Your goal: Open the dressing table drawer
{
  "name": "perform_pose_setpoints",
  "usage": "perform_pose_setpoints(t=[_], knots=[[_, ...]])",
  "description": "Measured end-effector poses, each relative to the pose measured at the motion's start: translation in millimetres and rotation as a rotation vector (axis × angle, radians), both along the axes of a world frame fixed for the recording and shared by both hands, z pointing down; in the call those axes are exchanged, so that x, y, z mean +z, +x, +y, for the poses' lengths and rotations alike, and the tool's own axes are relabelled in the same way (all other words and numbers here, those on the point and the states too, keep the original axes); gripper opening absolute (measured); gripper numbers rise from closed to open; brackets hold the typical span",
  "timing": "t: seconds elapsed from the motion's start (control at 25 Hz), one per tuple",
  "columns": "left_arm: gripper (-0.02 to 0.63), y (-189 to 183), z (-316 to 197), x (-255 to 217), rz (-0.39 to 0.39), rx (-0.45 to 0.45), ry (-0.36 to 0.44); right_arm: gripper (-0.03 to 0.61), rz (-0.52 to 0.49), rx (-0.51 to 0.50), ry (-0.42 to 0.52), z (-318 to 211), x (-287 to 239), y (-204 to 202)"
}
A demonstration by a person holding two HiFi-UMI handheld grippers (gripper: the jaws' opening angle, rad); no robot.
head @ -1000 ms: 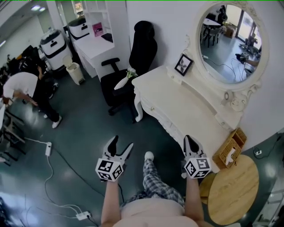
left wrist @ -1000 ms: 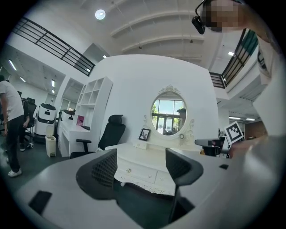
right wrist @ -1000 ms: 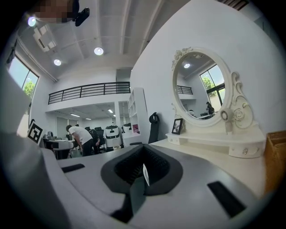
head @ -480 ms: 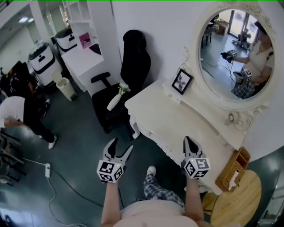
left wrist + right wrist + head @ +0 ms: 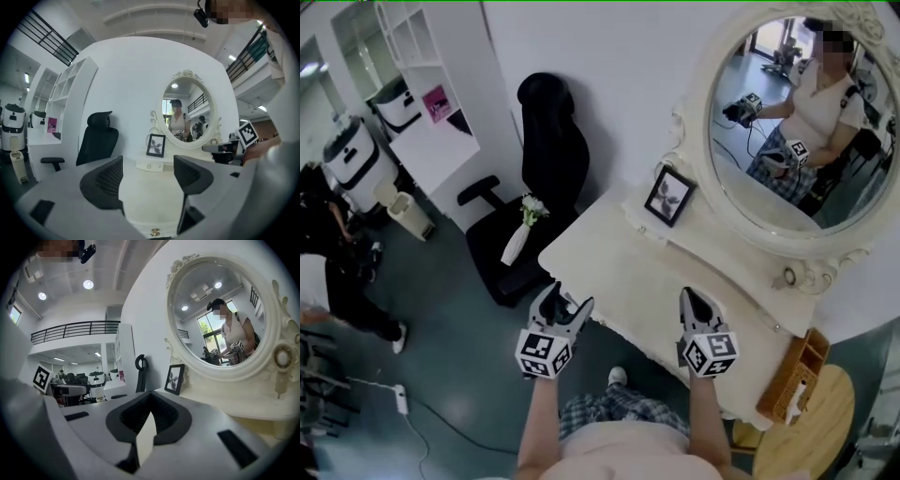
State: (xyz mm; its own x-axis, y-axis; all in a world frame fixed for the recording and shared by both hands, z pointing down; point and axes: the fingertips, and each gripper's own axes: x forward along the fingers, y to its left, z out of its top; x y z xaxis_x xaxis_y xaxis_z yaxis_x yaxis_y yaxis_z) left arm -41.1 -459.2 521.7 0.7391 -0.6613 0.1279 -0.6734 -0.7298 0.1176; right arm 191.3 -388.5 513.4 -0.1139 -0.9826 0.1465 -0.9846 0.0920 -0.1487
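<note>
The white dressing table (image 5: 614, 267) stands under an oval mirror (image 5: 787, 131). Its drawer front shows only in the left gripper view, as a small gold knob (image 5: 154, 232) below the table's front edge (image 5: 150, 206). My left gripper (image 5: 568, 303) hovers at that front edge, open with nothing between its black pads (image 5: 104, 182). My right gripper (image 5: 693, 300) is over the table top further right, shut and empty, its jaws (image 5: 149, 412) meeting at the tips. A framed picture (image 5: 668, 196) leans at the back of the table.
A black office chair (image 5: 542, 173) stands left of the table, with a white vase of flowers (image 5: 517, 240) beside it. A wicker basket (image 5: 795, 377) and a round wooden table (image 5: 811, 427) are at the right. A person (image 5: 337, 281) bends over at far left.
The view has closed in on the dressing table. Both grippers, earlier above the floor in front of it, now reach its front edge. Left stays open, right stays shut.
</note>
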Motion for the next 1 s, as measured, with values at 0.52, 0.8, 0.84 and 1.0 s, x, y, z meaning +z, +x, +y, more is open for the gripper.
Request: perform_pose_setpoints(t=[0.52,0.8,0.84,1.0], knots=[[0.328,66.6,-69.9,11.7,-0.035,0.117,-0.046,0.015,-0.041,0.119,-0.04,-42.0,11.3,41.1],[0.328,105.8,-98.1,27.0,-0.066,0.191,-0.067,0.015,-0.062,0.165,-0.07,-62.9,29.4,51.2],[0.328,112.0,-103.1,31.2,-0.07,0.195,-0.074,0.015,-0.064,0.168,-0.077,-66.6,33.4,51.7],[0.328,139.6,-119.7,50.9,-0.08,0.211,-0.108,0.015,-0.071,0.181,-0.111,-82.7,52.2,55.1]])
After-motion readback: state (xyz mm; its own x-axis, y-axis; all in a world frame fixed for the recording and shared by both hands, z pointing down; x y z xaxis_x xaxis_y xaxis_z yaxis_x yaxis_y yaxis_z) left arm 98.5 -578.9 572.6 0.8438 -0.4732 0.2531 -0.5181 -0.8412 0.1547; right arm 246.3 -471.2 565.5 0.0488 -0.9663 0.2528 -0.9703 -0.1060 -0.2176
